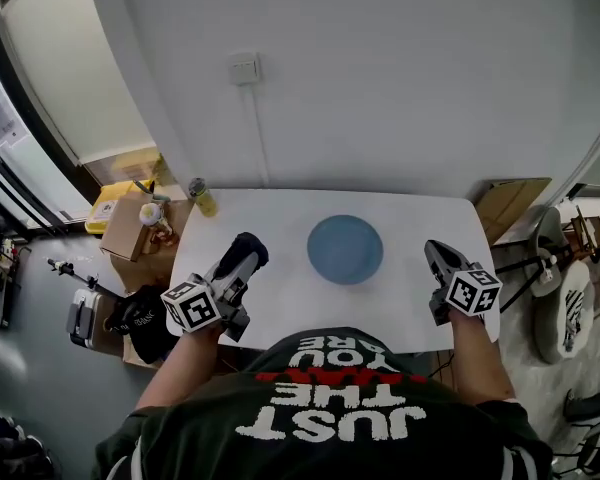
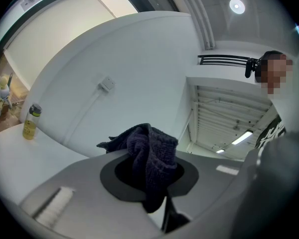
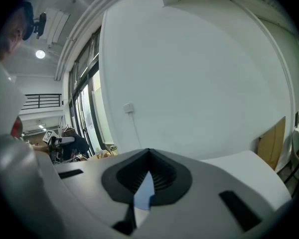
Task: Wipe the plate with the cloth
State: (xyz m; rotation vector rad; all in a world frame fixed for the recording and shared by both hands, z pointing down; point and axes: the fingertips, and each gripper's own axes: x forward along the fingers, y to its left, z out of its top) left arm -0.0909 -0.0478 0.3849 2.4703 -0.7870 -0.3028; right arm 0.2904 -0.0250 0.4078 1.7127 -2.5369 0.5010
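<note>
– What's the plate (image 1: pixel 345 249) like?
– Round, blue, on the white table (image 1: pixel 280 213). Only the head view shows it whole.
– And the cloth (image 2: pixel 152 156)?
– Dark. The left gripper (image 1: pixel 244 258) pinches it; the right gripper (image 1: pixel 437 252) is closed, empty.

Plain light-blue plate (image 1: pixel 345 249) on white table (image 1: pixel 280 303). Dark navy ribbed cloth (image 2: pixel 157 146). Grey left gripper (image 2: pixel 149 168) and right gripper (image 3: pixel 148 158), black pads, cubes with black-and-white square markers. Yellow bottle (image 1: pixel 202 200). Dark shirt (image 1: pixel 330 408), white and red lettering. White wall (image 1: pixel 380 88).
</note>
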